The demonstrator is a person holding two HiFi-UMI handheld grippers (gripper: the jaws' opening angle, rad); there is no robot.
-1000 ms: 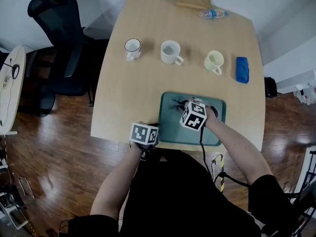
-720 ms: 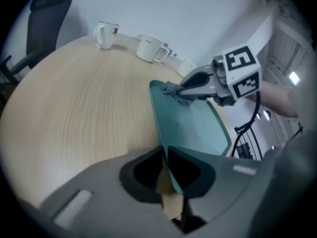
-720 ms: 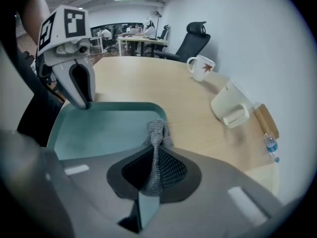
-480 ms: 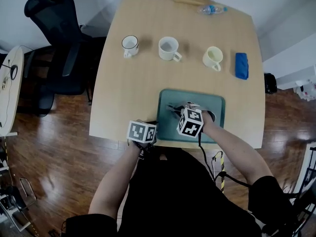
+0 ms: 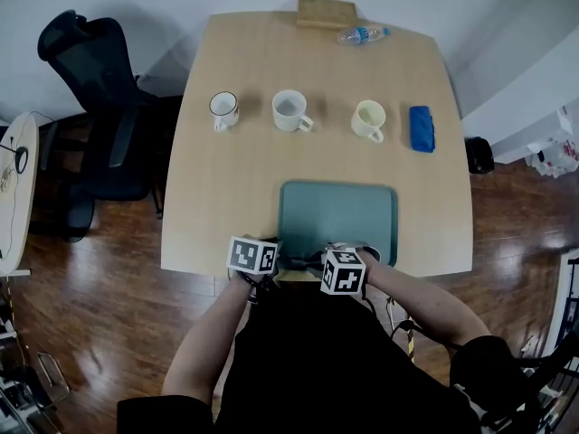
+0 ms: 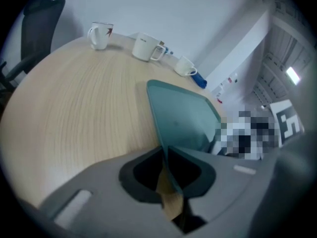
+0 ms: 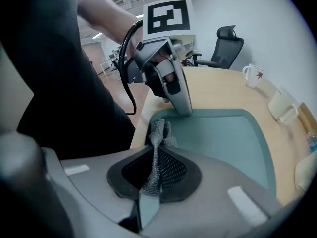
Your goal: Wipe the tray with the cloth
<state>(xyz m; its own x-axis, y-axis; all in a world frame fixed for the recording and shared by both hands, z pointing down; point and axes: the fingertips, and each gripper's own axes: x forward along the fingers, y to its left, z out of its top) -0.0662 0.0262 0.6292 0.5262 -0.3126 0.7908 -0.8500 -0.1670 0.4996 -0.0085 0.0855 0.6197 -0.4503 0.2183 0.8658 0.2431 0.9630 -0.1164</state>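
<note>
As right gripper point(image 7: 154, 150) pinches it | cloth point(image 7: 159, 132): grey mesh, bunched | tray point(image 7: 223, 138): teal

The left forearm point(image 5: 220, 322) and right forearm point(image 5: 414, 301) reach forward, close together. The left gripper point(image 5: 280, 262), angled down, is clamped on the near edge of the teal plastic tray point(image 6: 184, 114). The right gripper point(image 5: 313, 261) pinches a grey mesh cloth point(image 7: 157, 133).

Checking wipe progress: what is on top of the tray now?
Only the grey cloth, pinched in the right gripper, at the near edge of the tray; the rest looks bare. The surface under the cloth is covered.
</note>
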